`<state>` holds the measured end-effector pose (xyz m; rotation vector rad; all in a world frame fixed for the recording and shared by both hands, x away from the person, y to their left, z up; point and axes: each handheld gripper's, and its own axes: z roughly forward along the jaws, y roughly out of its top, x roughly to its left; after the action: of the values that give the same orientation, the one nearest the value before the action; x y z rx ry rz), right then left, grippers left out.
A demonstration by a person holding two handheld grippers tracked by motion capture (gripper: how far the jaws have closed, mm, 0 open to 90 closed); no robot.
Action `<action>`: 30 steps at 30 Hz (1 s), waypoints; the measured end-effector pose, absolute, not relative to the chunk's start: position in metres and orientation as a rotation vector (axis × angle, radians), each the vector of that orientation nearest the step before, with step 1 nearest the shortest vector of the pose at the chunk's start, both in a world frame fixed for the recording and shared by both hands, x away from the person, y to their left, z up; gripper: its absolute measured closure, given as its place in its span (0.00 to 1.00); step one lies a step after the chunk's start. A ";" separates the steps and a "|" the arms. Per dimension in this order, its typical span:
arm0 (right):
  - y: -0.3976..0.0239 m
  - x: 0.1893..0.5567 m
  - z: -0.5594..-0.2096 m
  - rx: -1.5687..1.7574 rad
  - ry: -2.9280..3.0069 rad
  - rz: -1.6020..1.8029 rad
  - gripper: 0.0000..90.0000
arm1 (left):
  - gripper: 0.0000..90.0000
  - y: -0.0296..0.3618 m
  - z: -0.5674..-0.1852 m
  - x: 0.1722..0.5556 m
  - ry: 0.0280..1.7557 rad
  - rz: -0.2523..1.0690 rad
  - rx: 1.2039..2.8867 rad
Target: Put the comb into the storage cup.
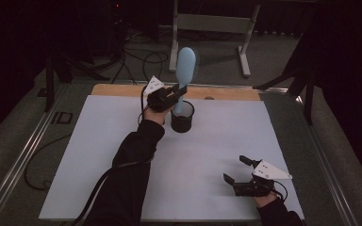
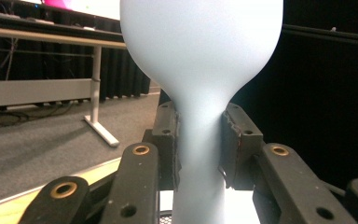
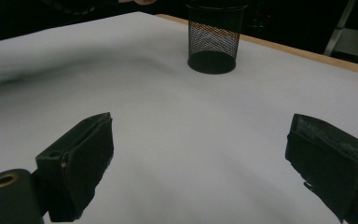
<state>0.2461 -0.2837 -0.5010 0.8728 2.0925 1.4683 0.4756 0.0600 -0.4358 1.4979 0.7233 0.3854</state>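
Left gripper [image 1: 175, 92] clamps the blue hairbrush [image 1: 185, 70] upright, handle seemingly entering the mesh cup [image 1: 182, 120] at 12 o'clock — release remains; right gripper [image 1: 239, 170], 5 o'clock, gapes empty.

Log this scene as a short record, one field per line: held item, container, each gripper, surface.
held item: light blue hairbrush, upright, handle end down at the cup's mouth
container: black mesh cup, standing upright on the sheet
left gripper: shut on the brush's handle, above the cup
right gripper: open, holding nothing, low over the sheet's near right part
surface: white sheet on the table
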 end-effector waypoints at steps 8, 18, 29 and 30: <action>-0.284 0.246 -0.501 0.872 2.092 1.475 0.09 | 0.78 0.059 -0.446 0.480 0.745 0.383 1.502; -0.284 0.246 -0.501 0.874 2.091 1.475 0.09 | 0.78 0.054 -0.455 0.483 0.743 0.381 1.529; -0.284 0.245 -0.500 0.870 2.092 1.480 0.09 | 0.78 0.051 -0.461 0.485 0.783 0.395 1.560; -0.283 0.245 -0.501 0.870 2.093 1.478 0.09 | 0.78 0.050 -0.462 0.486 0.789 0.402 1.567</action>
<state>0.2454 -0.2834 -0.5005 0.8704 2.0934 1.4781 0.4856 0.0504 -0.4619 1.5669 0.7889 0.4022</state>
